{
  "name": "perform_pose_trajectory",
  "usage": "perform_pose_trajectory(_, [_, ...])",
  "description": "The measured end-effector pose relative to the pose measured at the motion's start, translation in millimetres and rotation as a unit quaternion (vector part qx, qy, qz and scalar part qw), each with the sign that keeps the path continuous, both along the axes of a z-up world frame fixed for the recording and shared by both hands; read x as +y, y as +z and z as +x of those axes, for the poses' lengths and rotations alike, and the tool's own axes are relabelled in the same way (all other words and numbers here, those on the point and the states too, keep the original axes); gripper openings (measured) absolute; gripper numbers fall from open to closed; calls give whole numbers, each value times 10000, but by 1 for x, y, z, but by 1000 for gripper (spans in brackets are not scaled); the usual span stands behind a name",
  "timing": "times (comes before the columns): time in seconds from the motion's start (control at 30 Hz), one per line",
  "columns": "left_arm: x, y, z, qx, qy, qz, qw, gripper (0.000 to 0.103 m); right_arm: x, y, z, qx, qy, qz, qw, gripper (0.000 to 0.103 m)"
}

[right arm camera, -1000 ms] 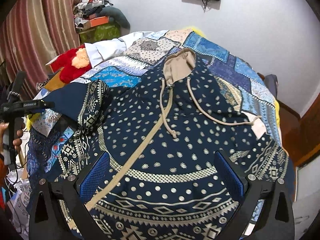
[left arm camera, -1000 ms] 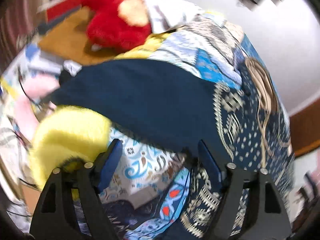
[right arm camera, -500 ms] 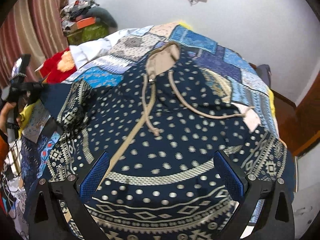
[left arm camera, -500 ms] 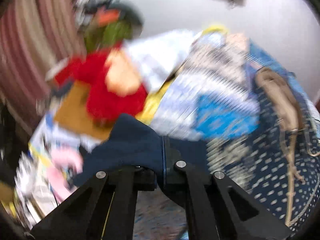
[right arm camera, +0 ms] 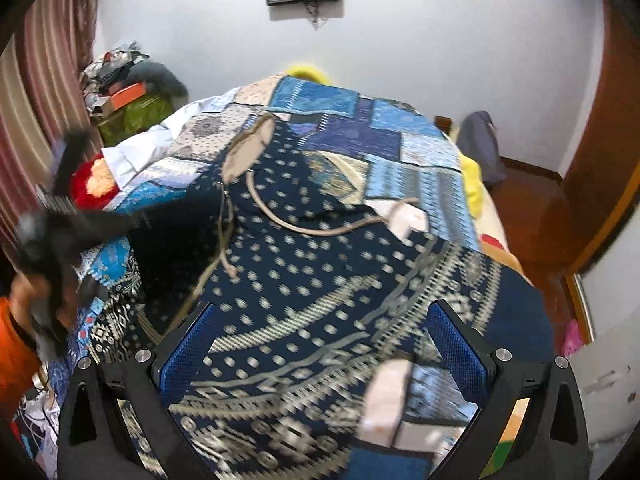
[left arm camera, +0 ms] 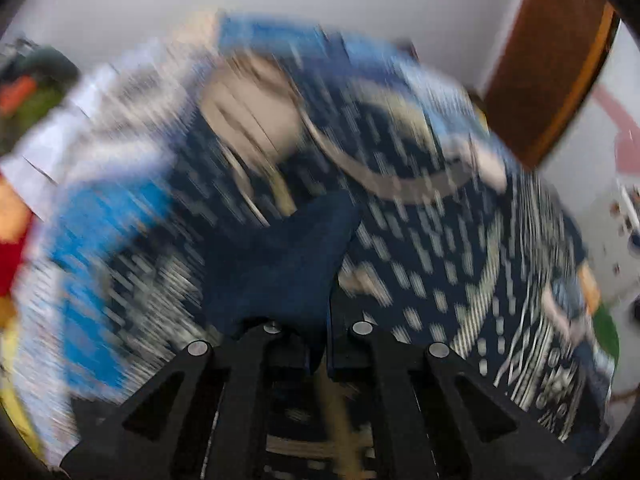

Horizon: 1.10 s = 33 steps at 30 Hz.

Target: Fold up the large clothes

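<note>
Left tongs (left arm camera: pixel 318 344) pinching hoodie (right arm camera: pixel 320 280) sleeve edge, right tongs (right arm camera: pixel 324 344) spread above hem, bedspread (right arm camera: pixel 400 152) beyond.

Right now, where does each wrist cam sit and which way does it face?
Left wrist: on the left gripper, blurred, facing across the bed; its black fingers are clamped on plain navy cloth.
Right wrist: on the right gripper, above the bed's foot, facing the white wall; blue-padded fingers apart, and the person's orange-sleeved arm shows.
Shared: the navy patterned hooded garment with its beige hood lining.
</note>
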<state>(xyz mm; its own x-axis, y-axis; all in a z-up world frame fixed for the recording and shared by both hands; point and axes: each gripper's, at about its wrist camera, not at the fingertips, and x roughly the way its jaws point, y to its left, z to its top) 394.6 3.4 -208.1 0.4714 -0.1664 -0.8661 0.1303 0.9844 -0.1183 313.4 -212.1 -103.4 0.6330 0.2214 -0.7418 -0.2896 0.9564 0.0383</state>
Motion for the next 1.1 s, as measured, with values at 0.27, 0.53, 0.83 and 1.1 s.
perform_pose_trajectory(0.27, [-12, -15, -46, 148, -405, 201, 9989, 43, -13, -18, -8, 390, 69, -192, 9990, 103])
perform_pose_trajectory(0.53, [83, 28, -81, -463, 264, 687, 9962, 70, 56, -27, 6, 452, 650, -274, 9965, 103])
perform_pose_trajectory(0.83, [187, -28, -88, 118, 1360, 350, 9900, 69, 184, -64, 38, 747, 1831, -786, 9771, 103])
perform_pose_trajectory(1.1, [191, -66, -79, 221, 1234, 36, 9921, 49, 275, -130, 81, 1283, 2377, -1244, 9547, 88])
